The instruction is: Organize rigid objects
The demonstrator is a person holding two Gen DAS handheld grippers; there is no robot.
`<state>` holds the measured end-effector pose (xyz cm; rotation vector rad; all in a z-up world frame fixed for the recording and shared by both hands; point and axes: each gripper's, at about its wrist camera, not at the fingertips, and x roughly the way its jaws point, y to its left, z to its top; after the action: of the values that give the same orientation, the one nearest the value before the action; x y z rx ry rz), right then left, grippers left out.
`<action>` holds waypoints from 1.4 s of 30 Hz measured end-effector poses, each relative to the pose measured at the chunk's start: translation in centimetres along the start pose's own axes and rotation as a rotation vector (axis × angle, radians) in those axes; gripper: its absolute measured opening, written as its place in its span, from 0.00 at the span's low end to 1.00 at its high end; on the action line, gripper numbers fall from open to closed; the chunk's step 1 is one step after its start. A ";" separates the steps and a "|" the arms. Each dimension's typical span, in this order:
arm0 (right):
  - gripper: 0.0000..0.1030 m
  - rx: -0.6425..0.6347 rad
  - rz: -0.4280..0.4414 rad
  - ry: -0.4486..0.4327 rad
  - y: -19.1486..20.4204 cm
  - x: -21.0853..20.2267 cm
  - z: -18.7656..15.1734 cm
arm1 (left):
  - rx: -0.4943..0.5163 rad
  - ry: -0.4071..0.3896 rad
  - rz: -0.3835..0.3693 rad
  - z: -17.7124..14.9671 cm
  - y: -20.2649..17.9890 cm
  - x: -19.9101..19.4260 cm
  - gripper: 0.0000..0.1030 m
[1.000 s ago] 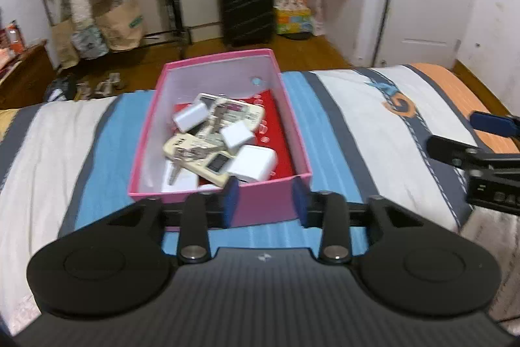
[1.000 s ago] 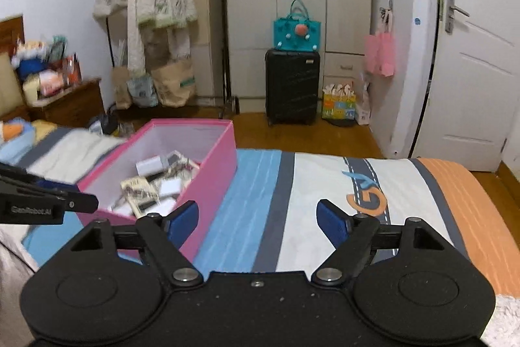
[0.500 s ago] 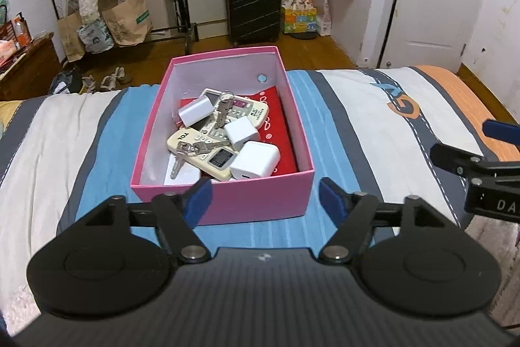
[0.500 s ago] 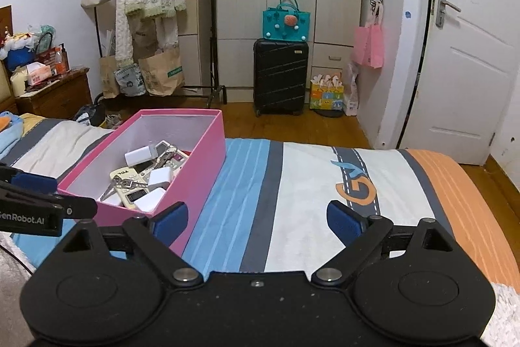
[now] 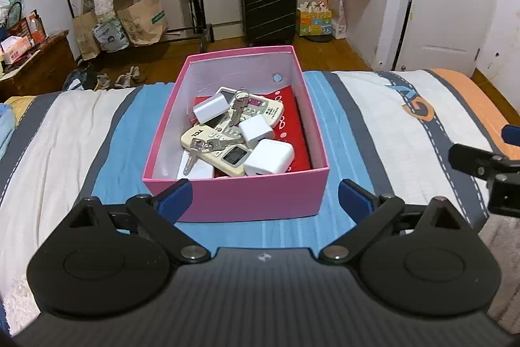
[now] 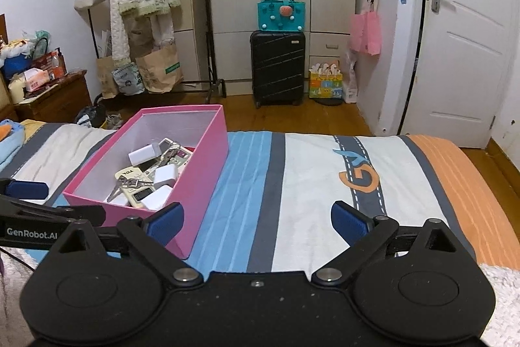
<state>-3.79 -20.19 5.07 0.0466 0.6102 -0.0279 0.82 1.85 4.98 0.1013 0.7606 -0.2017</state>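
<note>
Covering the frame, the striped bed (image 5: 373, 126) carries the pink box (image 5: 256, 197) at twelve o'clock from the left tongs (image 5: 263, 195). Both left and right tongs (image 6: 256, 218) are opening, empty. Remotes (image 5: 224, 148), chargers (image 5: 269, 156) and keys (image 5: 203, 147) lie inside.

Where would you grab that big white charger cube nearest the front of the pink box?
Probably from above, across its two flat side faces. The charger cube lies on top of the pile, tilted against the remote, with the pink box wall close in front, so a level approach looks blocked.
</note>
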 end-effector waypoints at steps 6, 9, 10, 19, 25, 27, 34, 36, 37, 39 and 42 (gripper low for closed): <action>0.96 0.009 -0.017 0.009 -0.1 0.0 0.0 | -0.021 0.012 0.019 -0.2 0.4 0.3 0.97; 0.96 0.006 -0.024 0.021 0.0 0.1 0.0 | -0.035 0.020 0.027 -0.3 0.7 0.4 0.97; 0.96 0.004 -0.027 0.027 0.1 0.1 0.0 | -0.040 0.022 0.030 -0.3 0.8 0.4 0.97; 0.96 0.017 -0.037 0.060 0.6 0.8 0.0 | -0.045 0.056 0.058 -0.5 1.1 1.0 0.97; 0.96 0.028 -0.032 0.086 0.7 1.1 0.0 | -0.044 0.078 0.087 -0.7 1.3 1.5 0.97; 0.96 0.030 -0.035 0.091 0.7 1.2 0.0 | -0.049 0.080 0.086 -0.7 1.4 1.6 0.97; 0.96 0.026 -0.054 0.103 0.7 1.6 -0.2 | -0.040 0.087 0.093 -0.6 1.4 1.8 0.97; 0.96 0.018 -0.062 0.104 0.7 1.6 -0.2 | -0.045 0.088 0.091 -0.6 1.4 1.8 0.97; 0.96 0.012 -0.067 0.102 0.9 1.5 -0.1 | -0.048 0.090 0.090 -0.6 1.4 1.8 0.97; 0.96 0.004 -0.075 0.096 0.9 1.5 -0.2 | -0.044 0.089 0.089 -0.6 1.3 1.8 0.97; 0.96 0.006 -0.074 0.091 0.8 1.4 -0.3 | -0.024 0.088 0.103 -0.7 0.9 1.8 0.97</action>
<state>-2.83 -19.35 4.04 0.0316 0.7028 -0.0999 1.82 2.61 3.22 0.1272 0.8432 -0.0910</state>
